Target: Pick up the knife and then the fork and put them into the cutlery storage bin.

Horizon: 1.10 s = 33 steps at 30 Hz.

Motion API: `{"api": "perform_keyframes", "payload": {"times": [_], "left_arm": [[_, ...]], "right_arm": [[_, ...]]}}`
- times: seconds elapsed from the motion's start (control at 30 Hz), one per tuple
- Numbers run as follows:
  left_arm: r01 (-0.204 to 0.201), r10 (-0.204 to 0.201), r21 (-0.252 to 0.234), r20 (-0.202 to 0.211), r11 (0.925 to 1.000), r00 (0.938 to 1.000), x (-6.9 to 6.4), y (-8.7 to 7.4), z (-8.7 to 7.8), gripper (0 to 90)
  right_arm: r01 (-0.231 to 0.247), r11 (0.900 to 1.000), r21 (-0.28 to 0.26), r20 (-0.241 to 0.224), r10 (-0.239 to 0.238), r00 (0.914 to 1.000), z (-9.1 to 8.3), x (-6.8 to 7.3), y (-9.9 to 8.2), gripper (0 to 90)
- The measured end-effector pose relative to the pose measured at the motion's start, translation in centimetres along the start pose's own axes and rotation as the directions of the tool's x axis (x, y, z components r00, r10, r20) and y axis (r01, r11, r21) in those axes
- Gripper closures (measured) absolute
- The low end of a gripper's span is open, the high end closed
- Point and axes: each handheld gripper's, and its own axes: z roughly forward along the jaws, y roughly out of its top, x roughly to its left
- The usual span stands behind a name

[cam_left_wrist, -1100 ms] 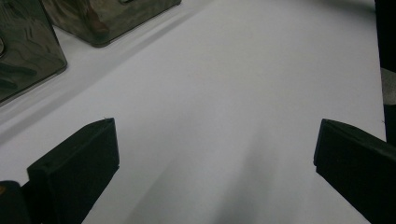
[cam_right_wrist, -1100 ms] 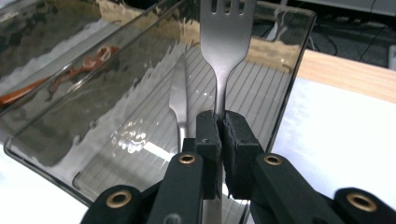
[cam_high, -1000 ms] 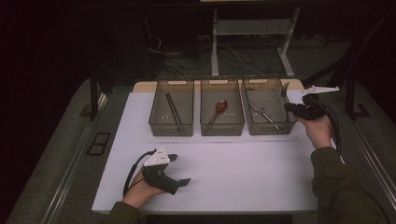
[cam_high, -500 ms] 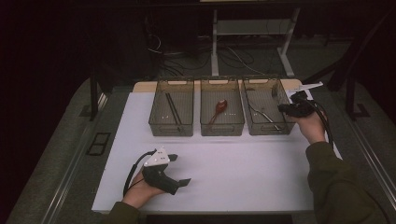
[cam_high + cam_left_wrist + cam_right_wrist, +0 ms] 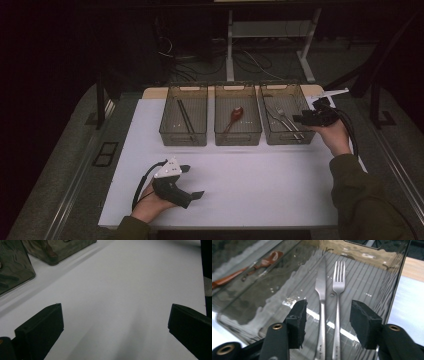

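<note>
**Knife and fork side by side in the right-hand bin**

Your right gripper (image 5: 327, 322) hangs over the right-hand smoky clear plastic bin (image 5: 367, 280), whose floor is ribbed. Its jaws have just been opening and now stand apart, pads off the steel. Between them lie a slim knife (image 5: 321, 302) and a four-tined fork (image 5: 337, 297), both brushed metal, parallel, nearly touching. Your left gripper (image 5: 115, 332) rests over the smooth white mat (image 5: 130, 290), jaws wide apart on nothing.

High: overhead, forward-down | gripper views: close | shared: right bin (image 5: 286, 122)
</note>
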Motion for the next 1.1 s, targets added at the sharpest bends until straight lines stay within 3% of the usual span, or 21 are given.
{"api": "perform_keyframes", "payload": {"times": [0.23, 0.33, 0.4, 0.57, 0.67, 0.93, 1.1], "left_arm": [[0.006, -0.006, -0.005, -0.001, 1.0, 1.0, 0.1, 0.2, 0.0, 0.0], [0.015, -0.015, -0.008, -0.002, 0.9999, 0.9999, 0.2, 0.2, 0.1, 0.0], [0.015, -0.015, -0.007, -0.002, 0.9999, 0.9999, 0.3, 0.2, 0.1, 0.0], [0.02, -0.02, -0.008, -0.006, 0.9998, 0.9998, 0.4, 0.2, 0.1, 0.0], [0.022, -0.022, -0.008, -0.006, 0.9997, 0.9997, 0.4, 0.1, 0.0, 0.0], [0.015, -0.015, -0.006, -0.004, 0.9999, 0.9999, 0.3, 0.1, -0.1, 0.0], [0.01, -0.01, -0.005, -0.002, 0.9999, 0.9999, 0.3, 0.1, -0.1, 0.0]], "right_arm": [[-0.011, 0.9985, -0.053, -0.017, 0.01, 0.9998, -0.9, 0.1, -0.1, 37.4], [0.005, 0.9978, -0.066, 0.002, -0.005, 1.0, -1.2, 0.6, -0.2, 35.4], [0.016, 0.997, -0.076, -0.015, -0.017, 0.9997, -1.4, 0.8, -0.3, 34.3], [0.025, 0.9979, -0.06, -0.03, -0.027, 0.9992, -1.6, 1.6, -0.7, 30.6], [0.017, 0.9985, -0.051, -0.07, -0.021, 0.9973, -1.8, 1.9, -0.8, 29.4], [0.055, 0.9952, -0.081, -0.122, -0.065, 0.9904, -2.8, 3.2, -1.6, 27.3], [0.072, 0.9952, -0.067, -0.122, -0.08, 0.9893, -3.1, 4.3, -2.4, 27.3]]}}
